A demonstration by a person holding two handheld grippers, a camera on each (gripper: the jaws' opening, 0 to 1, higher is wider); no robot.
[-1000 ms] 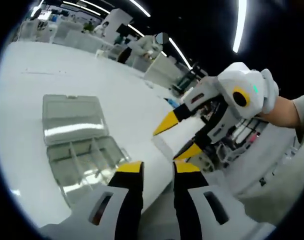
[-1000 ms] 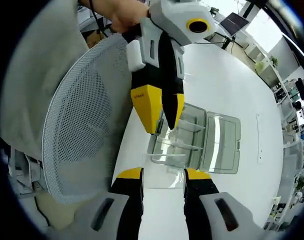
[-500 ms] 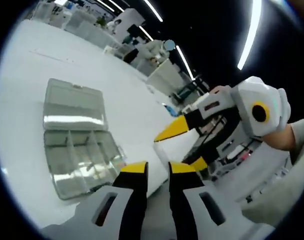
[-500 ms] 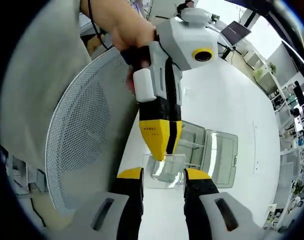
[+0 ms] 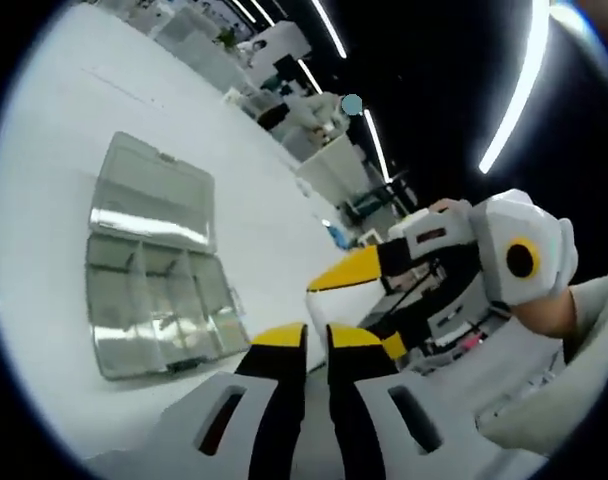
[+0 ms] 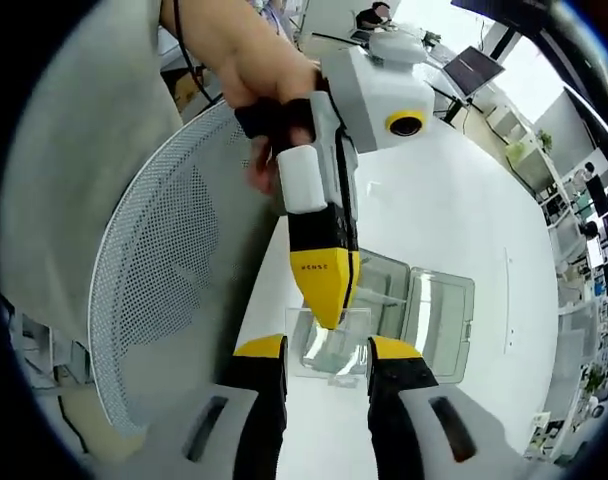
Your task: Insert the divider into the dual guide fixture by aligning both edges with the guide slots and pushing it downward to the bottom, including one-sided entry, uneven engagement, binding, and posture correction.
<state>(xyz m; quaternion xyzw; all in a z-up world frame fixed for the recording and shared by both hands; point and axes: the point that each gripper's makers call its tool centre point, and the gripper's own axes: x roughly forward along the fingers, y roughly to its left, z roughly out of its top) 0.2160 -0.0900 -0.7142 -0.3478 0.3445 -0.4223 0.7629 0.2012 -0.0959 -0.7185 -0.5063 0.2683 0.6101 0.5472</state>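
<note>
Ahead of you in the left gripper view, the clear plastic compartment box with its hinged lid [image 5: 154,270] lies open flat on the white round table [image 5: 64,120]. Its lid half is thrown back away from you, and the tray half nearer you is split by clear partitions into several cells; glare keeps you from telling whether anything lies in them. Your left gripper [image 5: 306,338] has its yellow-tipped jaws almost together near the table's edge, and you cannot tell from here whether anything sits between them. Your right gripper [image 5: 369,318] comes in from the right with its yellow jaws spread wide apart; the thin clear sheet it carries is barely traceable against the pale table. A hand [image 5: 549,315] behind its white body is partly cut off.

Next, in the right gripper view, your own jaws stand apart with the small clear rectangular divider plate [image 6: 327,343] spanning them edge to edge, so the right gripper [image 6: 327,350] grips it in the air, on your side of the box [image 6: 424,315] and outside any slot. The left gripper [image 6: 327,300] points down, its yellow tip overlapping the plate's upper edge, jaws near closed; whether they pinch the plate is hidden. A grey mesh chair back [image 6: 164,270] fills the left side beside a hand [image 6: 254,90] on the left gripper's handle.
</note>
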